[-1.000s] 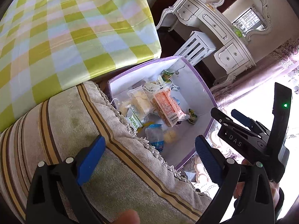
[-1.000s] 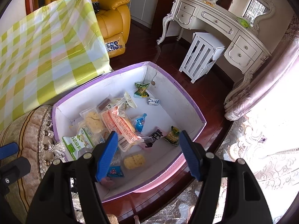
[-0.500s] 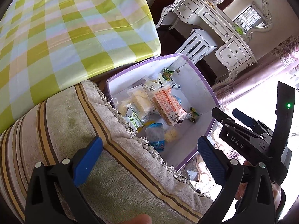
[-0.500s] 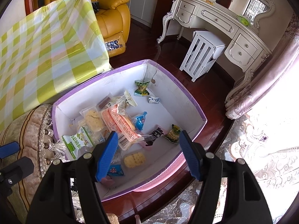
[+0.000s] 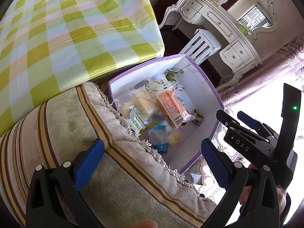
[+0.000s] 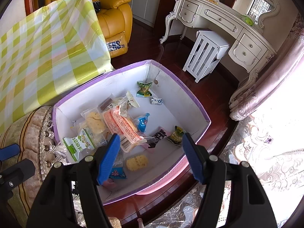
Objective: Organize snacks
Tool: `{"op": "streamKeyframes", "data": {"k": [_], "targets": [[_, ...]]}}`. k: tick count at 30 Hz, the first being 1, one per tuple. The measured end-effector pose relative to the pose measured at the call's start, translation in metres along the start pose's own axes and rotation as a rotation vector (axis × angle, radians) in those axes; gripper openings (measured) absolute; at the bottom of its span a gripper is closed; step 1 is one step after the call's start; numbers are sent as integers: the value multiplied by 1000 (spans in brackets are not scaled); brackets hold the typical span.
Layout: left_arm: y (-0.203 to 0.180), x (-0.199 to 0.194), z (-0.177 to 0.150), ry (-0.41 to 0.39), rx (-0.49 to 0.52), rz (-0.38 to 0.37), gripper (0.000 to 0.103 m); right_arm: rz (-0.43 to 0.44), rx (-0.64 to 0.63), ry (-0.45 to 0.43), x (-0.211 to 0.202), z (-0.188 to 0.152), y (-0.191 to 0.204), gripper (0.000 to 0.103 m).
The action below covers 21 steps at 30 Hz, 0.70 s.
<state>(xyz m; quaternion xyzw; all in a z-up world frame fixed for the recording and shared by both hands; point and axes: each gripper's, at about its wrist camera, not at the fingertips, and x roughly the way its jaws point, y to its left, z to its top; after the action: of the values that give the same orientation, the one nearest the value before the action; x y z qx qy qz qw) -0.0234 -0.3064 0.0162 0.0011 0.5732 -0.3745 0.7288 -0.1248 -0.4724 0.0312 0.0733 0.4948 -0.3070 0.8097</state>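
Both hand-held grippers — left (image 5: 152,161), right (image 6: 151,156) — are hovering half-open and empty over the purple-rimmed white cardboard box (image 6: 191,102) of wrapped snacks (image 6: 121,125), probably choosing one to descend on.

the left wrist view looks steeply down past its own blue fingers (image 5: 89,163) from over a striped cushion (image 5: 76,133), with the purple-rimmed box (image 5: 212,95) further off to its right. the right wrist view looks steeply down from nearer, almost over the same box (image 6: 191,98). both share the box's snacks, the checked cloth (image 5: 66,28), and the white dressing table (image 6: 224,20) beyond.
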Motion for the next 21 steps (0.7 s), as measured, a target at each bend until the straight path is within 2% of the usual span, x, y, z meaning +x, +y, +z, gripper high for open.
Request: {"op": "streamKeyframes", "data": {"k": [14,21], "targets": [[-1,1,0,3,2,5,99,4,-2,4,1,0,0,68],[-5,0,-1,-36,13,10,99,6,3,10,2,-1,-1,68]]}}
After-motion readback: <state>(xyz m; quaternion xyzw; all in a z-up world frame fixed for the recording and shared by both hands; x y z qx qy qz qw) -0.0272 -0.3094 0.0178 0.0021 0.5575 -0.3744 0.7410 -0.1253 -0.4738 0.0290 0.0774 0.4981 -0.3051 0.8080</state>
